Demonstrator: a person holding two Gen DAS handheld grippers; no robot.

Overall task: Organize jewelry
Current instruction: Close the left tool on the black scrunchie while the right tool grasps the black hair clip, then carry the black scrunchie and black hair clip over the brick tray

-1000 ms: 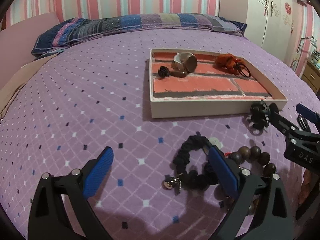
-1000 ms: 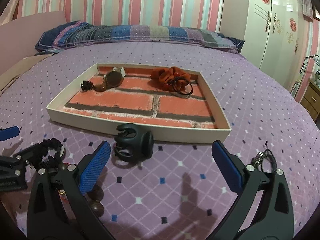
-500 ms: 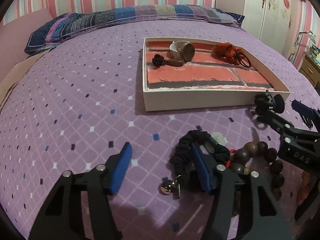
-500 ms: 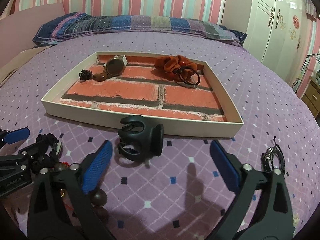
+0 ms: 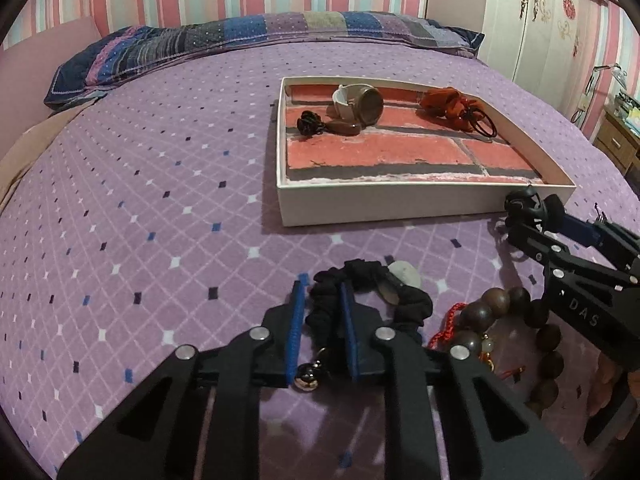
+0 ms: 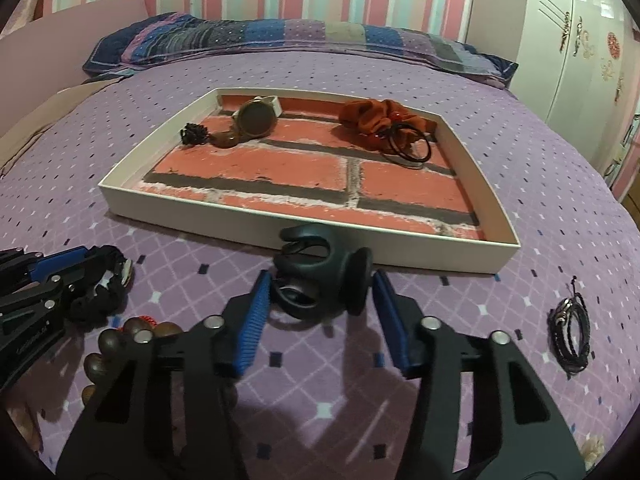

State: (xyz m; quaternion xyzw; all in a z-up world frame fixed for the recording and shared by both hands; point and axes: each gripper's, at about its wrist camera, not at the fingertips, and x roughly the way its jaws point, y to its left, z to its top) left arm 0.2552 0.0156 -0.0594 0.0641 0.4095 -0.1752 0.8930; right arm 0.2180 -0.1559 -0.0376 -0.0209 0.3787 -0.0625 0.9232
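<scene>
A white tray with a brick-pattern floor lies on the purple bed; it also shows in the right wrist view. In it lie a watch, a small dark piece and an orange scrunchie with black hair ties. My left gripper is shut on a black scrunchie with a small bell. My right gripper has its jaws close around a black hair claw, just in front of the tray; contact is unclear.
A string of brown wooden beads with a red cord lies right of the scrunchie. A black cord bracelet lies on the bed at the right. A pillow and a white wardrobe stand beyond.
My left gripper moved forward and closed on the black scrunchie. My right gripper advanced to the hair claw and its jaws narrowed around it.
</scene>
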